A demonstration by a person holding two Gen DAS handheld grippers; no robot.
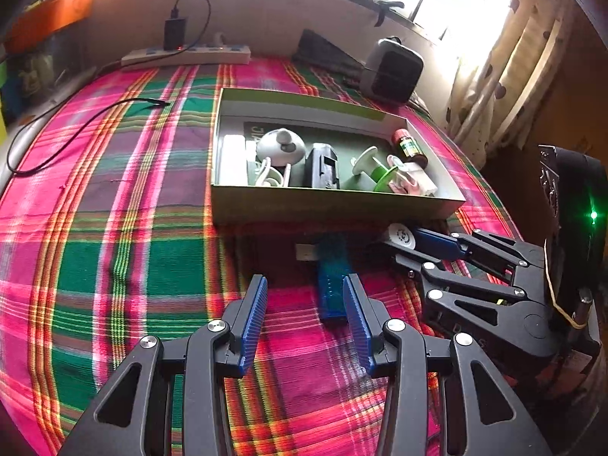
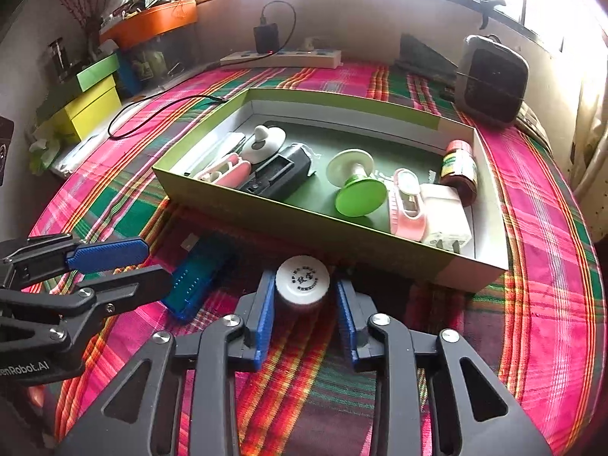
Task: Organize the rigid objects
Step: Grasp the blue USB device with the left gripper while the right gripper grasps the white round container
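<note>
A green cardboard box [image 1: 334,205] [image 2: 266,216] on the plaid cloth holds several small objects: a green spool [image 2: 355,186], a black charger [image 2: 281,176], a brown bottle [image 2: 459,171], a white plug [image 2: 446,212]. A small white-capped bottle [image 2: 302,283] [image 1: 401,236] lies in front of the box, between the open fingers of my right gripper [image 2: 306,304] [image 1: 408,247]; the pads stand apart from it. A blue translucent device [image 1: 333,277] [image 2: 195,283] lies on the cloth. My left gripper [image 1: 306,321] [image 2: 125,266] is open, its right finger beside the device's near end.
A white power strip [image 1: 186,55] with a black adapter sits at the back wall. A black cable [image 1: 76,133] trails over the cloth at left. A grey speaker-like unit [image 1: 393,70] stands back right. Yellow and green boxes [image 2: 87,102] are stacked at far left.
</note>
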